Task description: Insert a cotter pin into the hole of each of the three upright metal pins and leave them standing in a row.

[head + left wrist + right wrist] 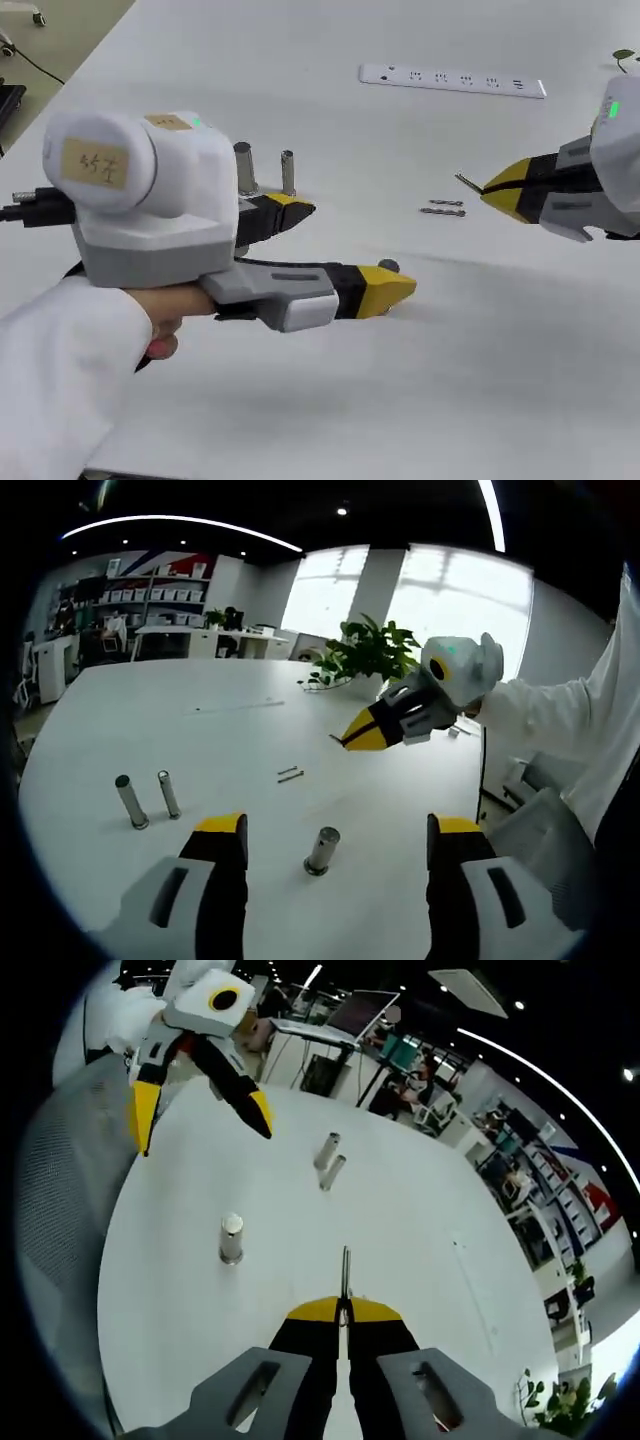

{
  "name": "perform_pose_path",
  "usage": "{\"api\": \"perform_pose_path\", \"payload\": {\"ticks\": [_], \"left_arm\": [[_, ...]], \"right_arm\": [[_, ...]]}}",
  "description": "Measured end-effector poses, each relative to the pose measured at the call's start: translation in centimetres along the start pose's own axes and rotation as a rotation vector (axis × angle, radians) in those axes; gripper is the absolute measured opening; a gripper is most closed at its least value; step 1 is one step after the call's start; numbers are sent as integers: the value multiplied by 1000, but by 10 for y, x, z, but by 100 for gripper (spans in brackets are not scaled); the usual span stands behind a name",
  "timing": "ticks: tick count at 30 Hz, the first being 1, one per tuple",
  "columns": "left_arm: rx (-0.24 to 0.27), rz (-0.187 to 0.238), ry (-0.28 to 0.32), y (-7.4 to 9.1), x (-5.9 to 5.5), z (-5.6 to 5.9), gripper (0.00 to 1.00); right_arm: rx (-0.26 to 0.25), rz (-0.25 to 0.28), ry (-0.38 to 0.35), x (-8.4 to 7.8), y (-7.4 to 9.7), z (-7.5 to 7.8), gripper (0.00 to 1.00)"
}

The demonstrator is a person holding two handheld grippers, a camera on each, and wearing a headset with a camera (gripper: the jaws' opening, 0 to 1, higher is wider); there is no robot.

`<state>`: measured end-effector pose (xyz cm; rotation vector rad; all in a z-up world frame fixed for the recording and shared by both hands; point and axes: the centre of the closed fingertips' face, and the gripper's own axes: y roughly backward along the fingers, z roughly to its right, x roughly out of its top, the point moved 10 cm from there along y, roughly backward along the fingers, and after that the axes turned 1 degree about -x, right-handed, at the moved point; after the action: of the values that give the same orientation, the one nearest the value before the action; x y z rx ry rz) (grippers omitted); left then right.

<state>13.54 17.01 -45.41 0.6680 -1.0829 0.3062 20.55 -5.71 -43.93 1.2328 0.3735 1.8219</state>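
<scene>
right gripper (pixel 343 1307) pinching cotter pin (pixel 345 1270), left gripper (pixel 338 826) spread beside metal pin (pixel 322 848)

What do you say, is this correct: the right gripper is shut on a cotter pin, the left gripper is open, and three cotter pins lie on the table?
Not fully. Only two loose cotter pins lie on the table, not three, as the head view shows. The rest stands: the right gripper is shut on the held cotter pin, and the left gripper is open.
</scene>
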Motion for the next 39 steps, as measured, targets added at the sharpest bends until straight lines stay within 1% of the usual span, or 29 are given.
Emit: {"api": "perform_pose_path", "payload": {"ticks": [2,4,6,7,8,9,11,12,14,15,17,19,22,26,27,28,31,35,37,39], "left_arm": [[-15,13,21,-4,5,1,69],[-28,20,34,-8,9,1,65],[-42,20,38,-12,12,1,61],[-51,25,51,-13,14,1,59],[-60,33,79,-15,15,2,57],[-66,44,102,-16,18,2,56],[-67,46,112,-17,20,1,53],[-65,44,111,-19,22,1,52],[-62,45,105,-20,24,1,44],[-69,43,108,-20,25,1,40],[-88,39,129,-22,27,1,35],[-93,41,124,-23,28,2,32],[-105,27,121,-25,28,4,28],[-124,20,140,-26,28,7,17],[-126,21,135,-27,28,7,15],[-134,17,126,-27,28,8,15],[-145,-3,125,-28,27,9,13],[-153,-16,115,-28,26,11,6],[-155,-18,120,-27,25,11,5],[-160,-24,127,-27,25,11,2]], "right_arm": [[-13,23,9,5,4,-5,0],[-26,44,9,7,5,-8,0],[-40,75,38,11,7,-13,0],[-41,77,49,13,7,-16,0],[-43,81,56,15,9,-19,0],[-44,94,50,18,10,-21,0],[-45,118,47,21,11,-23,0],[-46,121,51,23,12,-25,0],[-47,129,74,27,13,-29,0],[-42,134,78,28,13,-29,0],[-44,145,80,32,14,-33,0],[-46,151,86,33,14,-34,0],[-44,155,101,36,14,-37,0],[-44,167,101,42,15,-42,0],[-45,168,108,43,15,-43,0],[-41,167,108,43,15,-45,0],[-35,170,113,44,13,-46,0],[-26,172,129,46,12,-48,0],[-27,172,139,48,12,-49,0],[-13,175,133,48,11,-50,0]]}}
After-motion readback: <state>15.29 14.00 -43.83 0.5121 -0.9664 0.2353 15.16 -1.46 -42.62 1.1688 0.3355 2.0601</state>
